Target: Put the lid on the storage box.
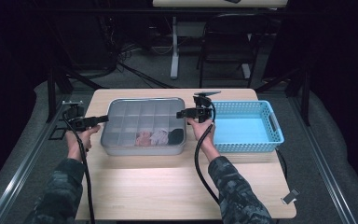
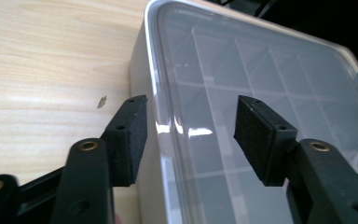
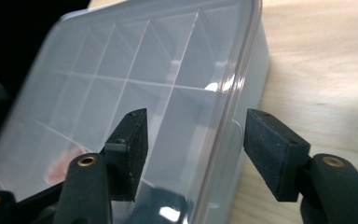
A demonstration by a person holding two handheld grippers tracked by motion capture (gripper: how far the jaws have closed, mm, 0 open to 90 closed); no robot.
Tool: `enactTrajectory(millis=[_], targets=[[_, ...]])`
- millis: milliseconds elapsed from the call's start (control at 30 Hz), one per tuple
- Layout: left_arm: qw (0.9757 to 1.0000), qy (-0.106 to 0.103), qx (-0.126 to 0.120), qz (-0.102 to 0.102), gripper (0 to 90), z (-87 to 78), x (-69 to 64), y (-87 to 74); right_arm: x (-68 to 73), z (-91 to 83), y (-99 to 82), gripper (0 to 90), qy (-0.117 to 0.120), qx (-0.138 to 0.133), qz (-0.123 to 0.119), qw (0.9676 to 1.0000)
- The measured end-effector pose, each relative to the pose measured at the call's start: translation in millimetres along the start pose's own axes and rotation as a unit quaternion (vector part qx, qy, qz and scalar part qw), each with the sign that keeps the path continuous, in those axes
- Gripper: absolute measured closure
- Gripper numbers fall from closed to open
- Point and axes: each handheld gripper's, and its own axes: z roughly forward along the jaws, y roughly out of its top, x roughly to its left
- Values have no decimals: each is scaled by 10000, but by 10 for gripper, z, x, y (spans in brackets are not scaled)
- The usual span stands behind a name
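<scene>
Wooden table (image 1: 168, 186) bearing all. At its middle, lidded compartment box (image 1: 142, 126), clear lid on, bits of cloth in the near cells. To the right, just beside it, empty blue basket (image 1: 244, 126). At the box's left rim, left gripper (image 2: 191, 135), jaws apart, straddling the lid edge without pressing. At the right rim, right gripper (image 3: 193, 149), jaws likewise apart astride the edge, not clamped.
</scene>
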Motion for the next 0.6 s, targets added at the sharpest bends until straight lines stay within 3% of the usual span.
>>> enactTrajectory(millis=[67, 133, 300, 600], targets=[[9999, 13, -34, 130, 413, -49, -14, -68, 33, -68, -47, 407, 13, -14, -150, 9999], [9993, 103, -103, 331, 395, -86, -35, -151, 82, -133, -105, 428, -154, -34, -389, 9991], [9973, 33, -268, 683, 346, -199, -72, -363, 128, -247, -236, 493, -180, -2, -625, 9979], [9930, -191, -309, 1127, 266, -285, -78, -641, 91, -211, -337, 578, -73, 132, -540, 9984]])
